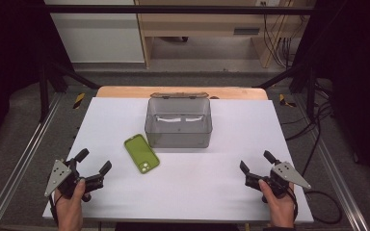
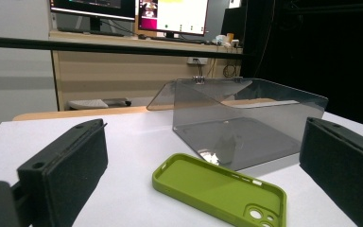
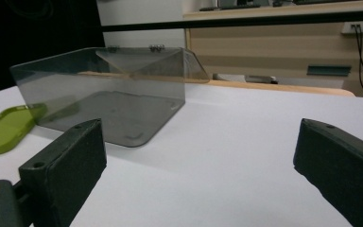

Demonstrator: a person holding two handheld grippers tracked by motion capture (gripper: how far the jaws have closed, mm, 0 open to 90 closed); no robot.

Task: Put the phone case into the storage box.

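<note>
I take the smoky transparent plastic box with its hinged lid folded back (image 1: 178,122) as my reference point. It stands on the white table surface (image 1: 231,178), toward the far middle, its lid hanging open behind the rear wall; its interior appears empty apart from reflections on the floor. The lime-green soft phone case (image 1: 141,153) lies flat on the table just beside the box's near left corner, hollow side up, with the camera cut-out at the end away from the box; in the left gripper view the phone case (image 2: 220,190) sits close in front of the box (image 2: 246,123), and whether the two touch I cannot tell. My left gripper (image 1: 94,164) is held in my left hand (image 1: 70,204) near the table's near edge, well to the near left of the box and apart from the case; its jaws stand wide apart with nothing between them. My right gripper (image 1: 256,161) is held in my right hand (image 1: 279,204), well to the near right of the box, its jaws likewise spread wide and empty. In the right gripper view the box (image 3: 108,94) stands ahead and to the left, with the green case (image 3: 4,127) showing at the left edge, partly through the box's wall.
</note>
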